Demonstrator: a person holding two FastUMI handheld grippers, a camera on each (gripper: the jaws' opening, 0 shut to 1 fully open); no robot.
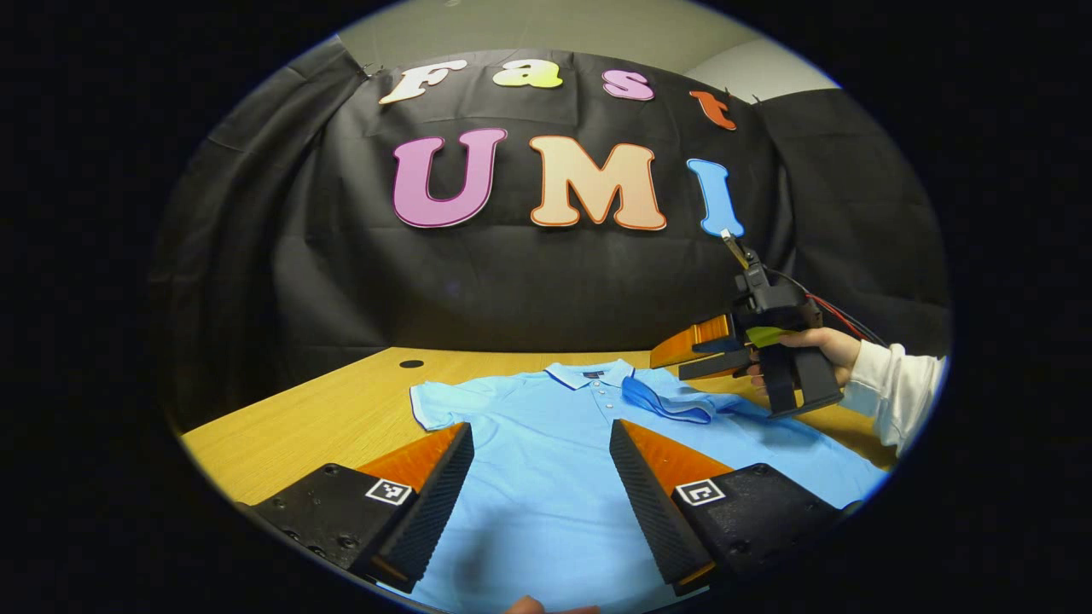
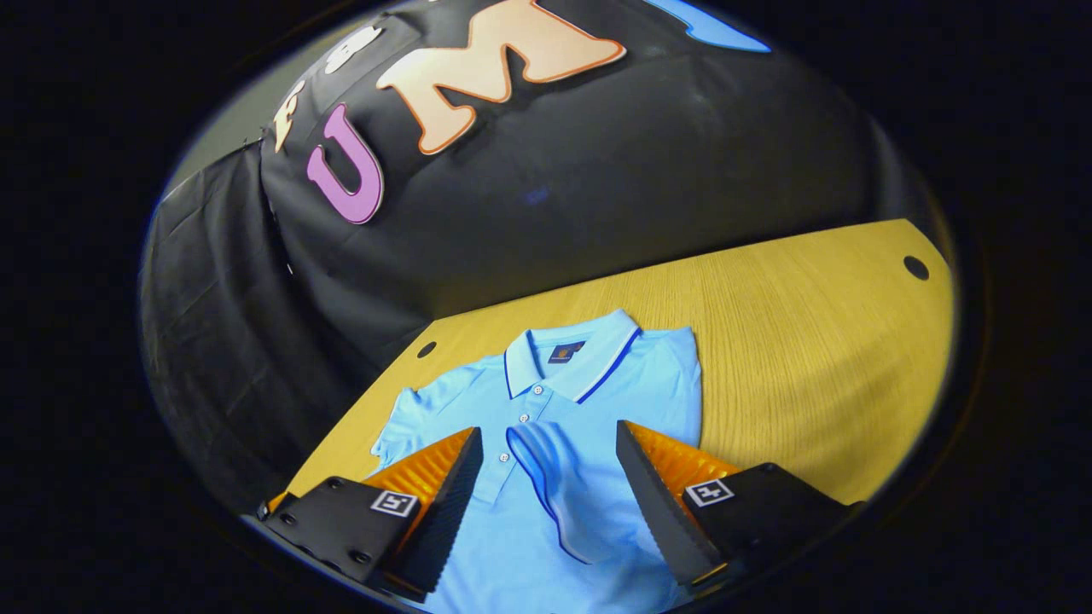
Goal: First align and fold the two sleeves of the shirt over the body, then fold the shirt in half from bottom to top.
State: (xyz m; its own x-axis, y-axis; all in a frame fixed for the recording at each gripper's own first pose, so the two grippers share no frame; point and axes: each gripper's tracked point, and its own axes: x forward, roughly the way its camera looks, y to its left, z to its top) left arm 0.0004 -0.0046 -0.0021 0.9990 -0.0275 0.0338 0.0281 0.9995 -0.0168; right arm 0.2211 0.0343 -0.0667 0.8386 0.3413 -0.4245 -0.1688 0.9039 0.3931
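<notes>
A light blue polo shirt (image 1: 546, 477) lies face up on the wooden table (image 1: 333, 418), collar (image 1: 589, 373) at the far end. One sleeve (image 1: 665, 402) is folded in over the chest; the other sleeve (image 1: 435, 405) lies spread out flat. My left gripper (image 1: 539, 426) hovers open over the shirt's body with nothing between its fingers. My right gripper (image 1: 674, 358) is held just above the folded sleeve. In the right gripper view the shirt (image 2: 597, 384) lies below, and the right gripper (image 2: 548, 429) stands open, the folded sleeve (image 2: 550, 482) lying loose between its fingers.
A person's hand (image 1: 823, 345) in a white sleeve (image 1: 896, 388) holds the right gripper. The table has small round cable holes (image 1: 411, 364) (image 2: 915, 268). Bare wood (image 2: 810, 358) stretches beside the shirt. Black cloth forms the back wall.
</notes>
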